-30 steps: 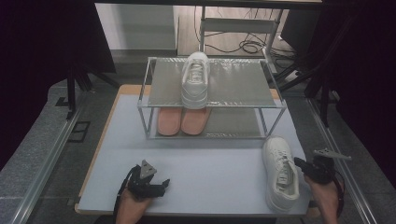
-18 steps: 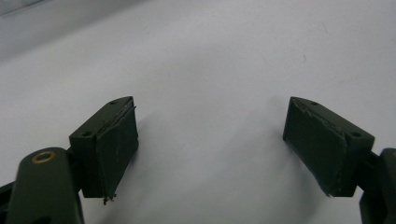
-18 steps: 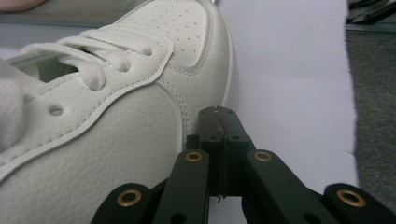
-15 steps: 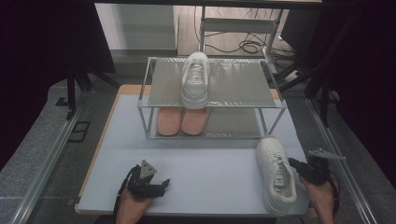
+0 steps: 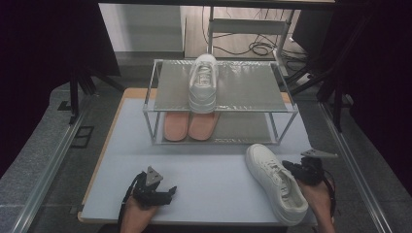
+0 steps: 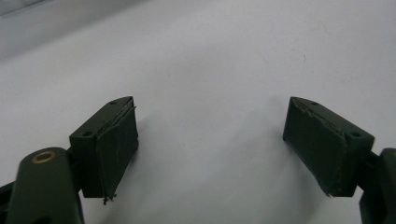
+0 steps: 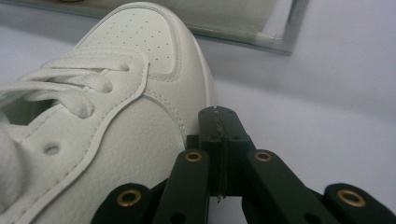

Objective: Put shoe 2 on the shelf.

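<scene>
A white lace-up sneaker [image 5: 274,182] lies on the pale table [image 5: 204,165] at the front right, its toe angled toward the rack. My right gripper [image 5: 293,168] is shut with nothing between its pads and rests against the sneaker's right side [image 7: 140,140]; the joined tips [image 7: 218,116] sit just beside the toe box. A second white sneaker [image 5: 203,82] stands on the top shelf of the metal rack [image 5: 243,87]. My left gripper [image 5: 165,191] rests at the front left, open, with bare table between its pads [image 6: 116,144].
A pair of orange-soled shoes [image 5: 189,125] lies on the rack's lower shelf. The rack's front foot rail [image 7: 280,42] runs close ahead of the sneaker's toe. Dark floor and metal rails border the table on both sides.
My right gripper has moved left against the sneaker, and the sneaker's toe has swung left toward the table's middle. The left gripper has stayed where it was.
</scene>
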`<control>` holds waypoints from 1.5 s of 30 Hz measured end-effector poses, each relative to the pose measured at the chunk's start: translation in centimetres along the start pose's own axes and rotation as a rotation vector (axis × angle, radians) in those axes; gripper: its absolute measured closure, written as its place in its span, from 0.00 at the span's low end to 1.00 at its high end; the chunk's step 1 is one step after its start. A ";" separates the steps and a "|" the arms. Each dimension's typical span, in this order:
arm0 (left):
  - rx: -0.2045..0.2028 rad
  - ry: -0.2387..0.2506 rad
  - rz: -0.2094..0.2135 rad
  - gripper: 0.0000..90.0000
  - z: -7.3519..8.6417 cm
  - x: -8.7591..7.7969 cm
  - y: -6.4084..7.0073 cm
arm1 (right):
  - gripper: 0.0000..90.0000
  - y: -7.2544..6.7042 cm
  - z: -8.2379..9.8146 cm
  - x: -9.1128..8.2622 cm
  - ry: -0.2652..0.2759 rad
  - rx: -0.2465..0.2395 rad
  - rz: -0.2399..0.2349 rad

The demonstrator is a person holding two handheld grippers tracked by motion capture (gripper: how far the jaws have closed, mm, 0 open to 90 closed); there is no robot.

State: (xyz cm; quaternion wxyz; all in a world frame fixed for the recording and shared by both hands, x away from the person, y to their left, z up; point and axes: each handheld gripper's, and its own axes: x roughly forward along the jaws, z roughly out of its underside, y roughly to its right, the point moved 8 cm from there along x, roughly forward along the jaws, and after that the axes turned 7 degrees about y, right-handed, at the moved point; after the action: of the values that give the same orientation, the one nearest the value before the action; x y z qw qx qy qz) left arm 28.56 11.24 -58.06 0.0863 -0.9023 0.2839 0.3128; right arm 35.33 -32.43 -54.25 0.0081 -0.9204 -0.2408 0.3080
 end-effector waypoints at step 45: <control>0.001 0.000 -0.001 0.20 0.0 0.0 0.0 | 0.58 -2.0 -1.6 -3.2 -0.111 -0.061 -0.087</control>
State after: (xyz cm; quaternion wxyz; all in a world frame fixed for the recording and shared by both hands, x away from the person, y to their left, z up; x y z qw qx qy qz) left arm 28.55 11.24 -58.05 0.0871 -0.9023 0.2835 0.3128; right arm 33.12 -31.89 -50.81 -0.0202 -0.8903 -0.2900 0.3504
